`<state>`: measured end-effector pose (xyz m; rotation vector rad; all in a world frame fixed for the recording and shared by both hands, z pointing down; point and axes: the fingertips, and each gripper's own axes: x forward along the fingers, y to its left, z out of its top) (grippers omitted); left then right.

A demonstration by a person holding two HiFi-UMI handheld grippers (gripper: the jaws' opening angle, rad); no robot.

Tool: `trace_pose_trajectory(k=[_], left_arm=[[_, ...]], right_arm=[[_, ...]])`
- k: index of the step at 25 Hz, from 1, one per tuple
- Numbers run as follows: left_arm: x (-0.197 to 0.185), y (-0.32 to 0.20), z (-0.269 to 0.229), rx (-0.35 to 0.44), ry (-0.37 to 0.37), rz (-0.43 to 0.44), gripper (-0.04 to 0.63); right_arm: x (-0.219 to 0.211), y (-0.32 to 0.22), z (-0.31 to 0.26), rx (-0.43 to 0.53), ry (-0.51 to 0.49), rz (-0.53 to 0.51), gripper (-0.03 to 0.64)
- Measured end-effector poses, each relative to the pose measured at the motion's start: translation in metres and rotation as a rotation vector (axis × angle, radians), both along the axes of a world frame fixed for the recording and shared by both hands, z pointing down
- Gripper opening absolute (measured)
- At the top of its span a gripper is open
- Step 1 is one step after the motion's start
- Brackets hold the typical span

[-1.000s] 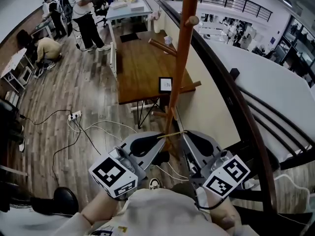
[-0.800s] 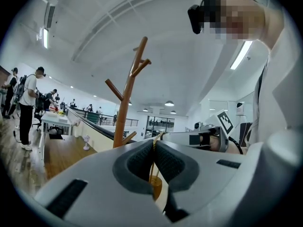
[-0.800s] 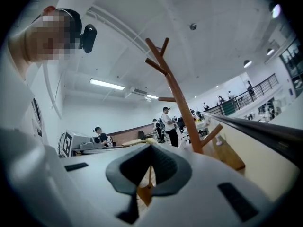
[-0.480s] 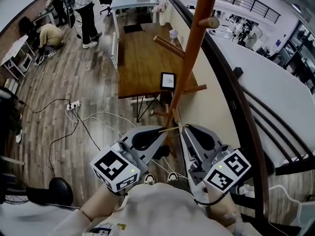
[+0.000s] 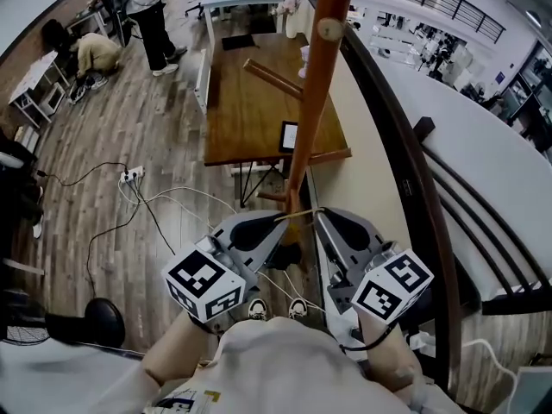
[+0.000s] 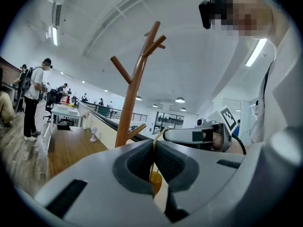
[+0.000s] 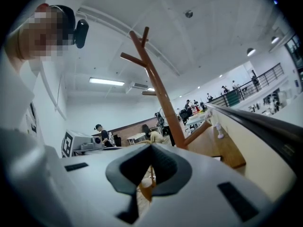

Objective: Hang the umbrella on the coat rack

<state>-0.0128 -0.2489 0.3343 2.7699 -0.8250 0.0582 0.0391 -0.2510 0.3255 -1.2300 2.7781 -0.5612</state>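
The wooden coat rack [image 5: 316,76] rises straight ahead of both grippers, with pegs sticking out at several heights [image 6: 130,103] [image 7: 158,91]. A thin tan strap [image 5: 298,215] of the umbrella is stretched between the two grippers, close to the rack's pole. My left gripper [image 5: 280,218] [image 6: 154,145] is shut on one end of it. My right gripper [image 5: 316,212] [image 7: 150,148] is shut on the other end. An orange part of the umbrella [image 6: 155,183] hangs just under the left jaws; the rest is hidden below the grippers.
A long wooden table [image 5: 250,110] with a small tablet [image 5: 289,136] stands behind the rack. A dark curved railing [image 5: 405,171] runs along the right. Cables and a power strip [image 5: 131,176] lie on the floor at left. People [image 5: 151,15] stand far back left.
Both grippers, with the strap still stretched between them, have risen a little and come closer to the pole. The rack's pegs have shifted in the view.
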Motion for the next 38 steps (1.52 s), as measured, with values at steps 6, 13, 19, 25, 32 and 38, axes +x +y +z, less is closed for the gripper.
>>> trace_pose_trajectory(k=[6,13,19,25,32,38], left_arm=[[0.009,-0.015,0.034,-0.072,-0.020,-0.033,0.002],[0.011,-0.030,0.070,-0.135,-0.049,-0.073,0.002],[0.007,-0.041,0.101,-0.190,-0.067,-0.096,0.002],[0.004,-0.050,0.125,-0.232,-0.089,-0.098,0.002],[0.008,-0.056,0.153,-0.272,-0.090,-0.096,0.002],[0.011,-0.069,0.170,-0.297,-0.099,-0.095,0.002]], right_arm=[[0.008,-0.015,0.033,-0.063,0.011,-0.020,0.003],[0.011,-0.035,0.073,-0.130,0.026,-0.040,0.003],[0.008,-0.045,0.105,-0.185,0.039,-0.060,0.003],[0.003,-0.050,0.130,-0.227,0.038,-0.067,0.003],[0.004,-0.054,0.155,-0.261,0.026,-0.068,0.003],[-0.003,-0.067,0.168,-0.270,0.027,-0.071,0.003]])
